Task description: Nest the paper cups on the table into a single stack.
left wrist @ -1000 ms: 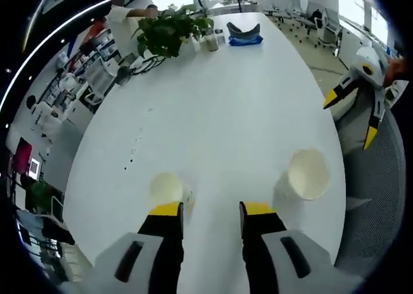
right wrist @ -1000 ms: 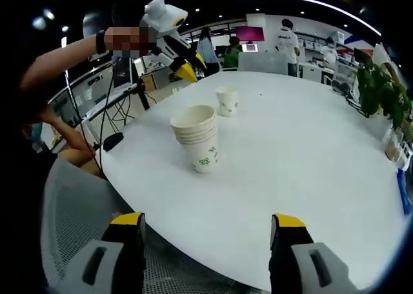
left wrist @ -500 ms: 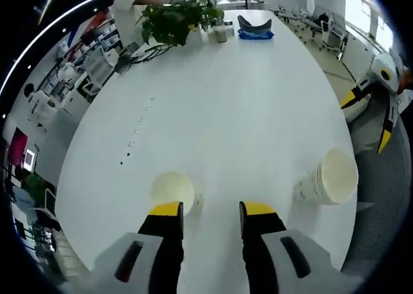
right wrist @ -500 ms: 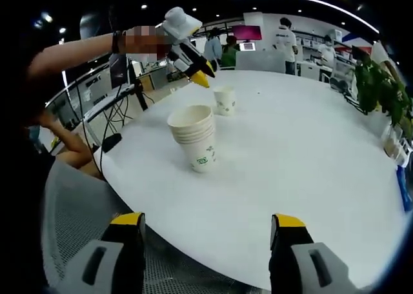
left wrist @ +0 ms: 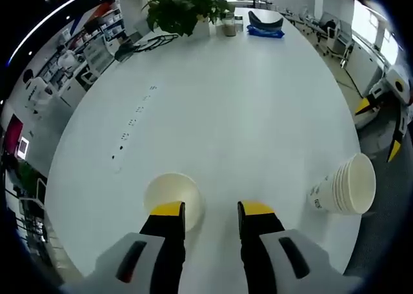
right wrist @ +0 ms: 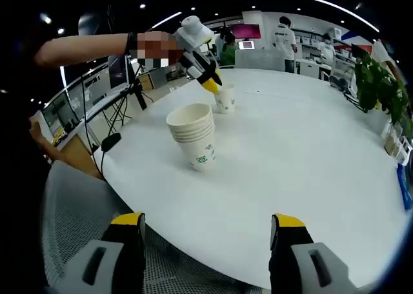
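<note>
A single white paper cup (left wrist: 169, 192) stands upright on the white table (left wrist: 239, 113), seen from above. My left gripper (left wrist: 211, 210) is open, its left jaw over the cup's near rim and the gap just right of the cup. A stack of several nested cups (left wrist: 348, 184) stands to the right near the table edge. In the right gripper view the stack (right wrist: 193, 136) is centre-left, the single cup (right wrist: 224, 100) stands behind it, and the left gripper (right wrist: 210, 84) hangs just above that cup. My right gripper (right wrist: 208, 220) is open off the table's edge, apart from both.
A potted plant (left wrist: 184, 7), a blue item (left wrist: 264, 26) and cables lie at the table's far end. A mesh chair (right wrist: 71, 229) sits under my right gripper by the table edge. Several people stand at desks in the background (right wrist: 287, 33).
The left gripper has come down and forward over the single cup, which now sits larger at its left jaw. The stack and the right gripper have stayed put.
</note>
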`<action>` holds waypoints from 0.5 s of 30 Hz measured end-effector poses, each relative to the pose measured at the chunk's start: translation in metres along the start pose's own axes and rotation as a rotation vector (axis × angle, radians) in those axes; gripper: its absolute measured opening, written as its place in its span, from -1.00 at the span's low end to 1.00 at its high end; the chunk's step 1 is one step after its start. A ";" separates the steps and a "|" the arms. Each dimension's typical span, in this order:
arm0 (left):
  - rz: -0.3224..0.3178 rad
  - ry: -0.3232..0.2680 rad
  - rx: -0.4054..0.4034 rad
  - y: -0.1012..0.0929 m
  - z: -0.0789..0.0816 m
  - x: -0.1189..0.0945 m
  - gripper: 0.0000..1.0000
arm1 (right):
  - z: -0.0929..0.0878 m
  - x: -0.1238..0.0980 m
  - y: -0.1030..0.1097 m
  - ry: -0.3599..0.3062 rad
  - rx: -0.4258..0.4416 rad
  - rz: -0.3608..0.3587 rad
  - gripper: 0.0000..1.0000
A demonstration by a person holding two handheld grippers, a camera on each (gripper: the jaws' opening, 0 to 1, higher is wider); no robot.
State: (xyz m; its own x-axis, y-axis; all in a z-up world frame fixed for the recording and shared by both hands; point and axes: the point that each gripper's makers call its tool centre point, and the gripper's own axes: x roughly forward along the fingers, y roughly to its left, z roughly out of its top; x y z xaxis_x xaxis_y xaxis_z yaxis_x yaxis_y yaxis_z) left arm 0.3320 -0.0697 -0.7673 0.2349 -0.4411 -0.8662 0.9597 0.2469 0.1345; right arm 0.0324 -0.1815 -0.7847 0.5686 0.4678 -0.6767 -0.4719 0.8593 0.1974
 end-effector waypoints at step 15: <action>-0.039 0.059 -0.004 -0.005 -0.009 0.026 -0.43 | 0.001 0.000 -0.002 -0.009 0.014 -0.005 0.59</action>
State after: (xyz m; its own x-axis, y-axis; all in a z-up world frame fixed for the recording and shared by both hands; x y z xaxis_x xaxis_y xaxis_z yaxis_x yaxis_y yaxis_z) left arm 0.3323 -0.0749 -0.7947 0.1882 -0.3991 -0.8974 0.9672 0.2341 0.0987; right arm 0.0345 -0.1830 -0.7843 0.5772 0.4652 -0.6711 -0.4595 0.8644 0.2040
